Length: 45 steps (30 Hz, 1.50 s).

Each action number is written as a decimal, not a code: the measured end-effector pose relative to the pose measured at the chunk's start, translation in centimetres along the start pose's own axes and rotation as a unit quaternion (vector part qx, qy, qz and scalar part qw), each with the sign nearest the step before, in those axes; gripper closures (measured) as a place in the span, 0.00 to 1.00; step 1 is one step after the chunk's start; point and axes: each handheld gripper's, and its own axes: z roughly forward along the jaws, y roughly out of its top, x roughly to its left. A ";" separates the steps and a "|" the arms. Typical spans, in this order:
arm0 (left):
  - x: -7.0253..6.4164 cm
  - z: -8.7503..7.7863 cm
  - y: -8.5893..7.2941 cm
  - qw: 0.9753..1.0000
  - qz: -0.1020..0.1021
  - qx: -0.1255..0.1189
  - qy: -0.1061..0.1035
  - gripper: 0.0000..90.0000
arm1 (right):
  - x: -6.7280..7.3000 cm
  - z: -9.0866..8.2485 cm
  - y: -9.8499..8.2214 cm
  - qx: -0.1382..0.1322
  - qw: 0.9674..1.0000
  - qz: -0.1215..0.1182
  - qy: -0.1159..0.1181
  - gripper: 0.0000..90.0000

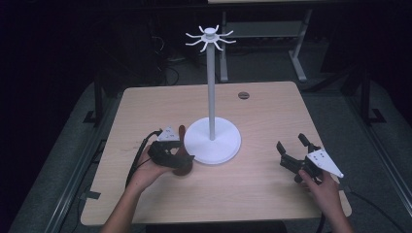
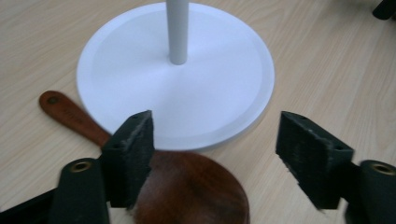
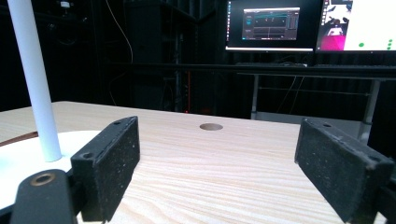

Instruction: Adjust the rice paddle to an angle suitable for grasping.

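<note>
Left fingers (image 2: 128,154) spread wide, nothing pressed between them; the near pad hangs over the rim of a dark wooden paddle (image 2: 191,191), the far pad over bare worktop (image 2: 327,70) on the other side. Paddle flat on the worktop, broad round blade directly under and just ahead of the left gripper (image 1: 167,150), slim handle (image 2: 70,114) running away up-left past the near pad and ending beside the white stand base (image 2: 187,93). Long axis thus aslant to the line between the pads, blade edge tucked against or slightly under the base rim; cannot tell which. Probably a matter of dropping straight down and closing across the blade or the neck of the handle, with little sideways travel needed.

Right fingers (image 3: 109,163) also wide apart and empty, held low over bare wood. Right gripper (image 1: 301,158) well apart from the paddle, on the far side of the base and its upright pole (image 1: 211,92). Left hand (image 1: 148,174) clearly the nearer one.
</note>
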 end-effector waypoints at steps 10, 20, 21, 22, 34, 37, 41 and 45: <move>-0.9 2.5 -0.1 1.000 0.002 0.016 -0.018 0.77 | 0.1 0.0 0.0 0.001 1.000 0.001 0.002 0.15; -1.3 4.4 -0.8 0.998 -0.005 0.054 -0.043 1.00 | 0.1 0.0 0.0 0.000 1.000 -0.002 0.003 0.15; -1.3 4.5 -0.9 0.998 -0.004 0.054 -0.043 1.00 | 0.1 0.0 0.0 0.000 1.000 -0.002 0.003 0.15; -1.3 4.5 -0.9 0.997 -0.005 0.056 -0.044 1.00 | 0.1 0.0 0.0 0.000 1.000 -0.002 0.003 0.15; -1.2 4.9 -1.6 0.996 -0.010 0.080 -0.029 1.00 | 0.1 0.0 0.0 -0.001 1.000 -0.002 0.003 0.15; -1.2 4.8 -1.6 0.996 -0.016 0.078 -0.029 1.00 | 0.1 0.0 0.0 -0.001 1.000 -0.002 0.003 0.15; -1.0 4.8 -1.8 0.996 -0.013 0.084 -0.022 1.00 | 0.1 0.0 0.0 -0.001 1.000 -0.002 0.003 0.15; -0.7 4.5 -2.1 0.996 -0.011 0.091 -0.014 1.00 | 0.1 0.0 0.0 -0.001 1.000 -0.002 0.003 0.15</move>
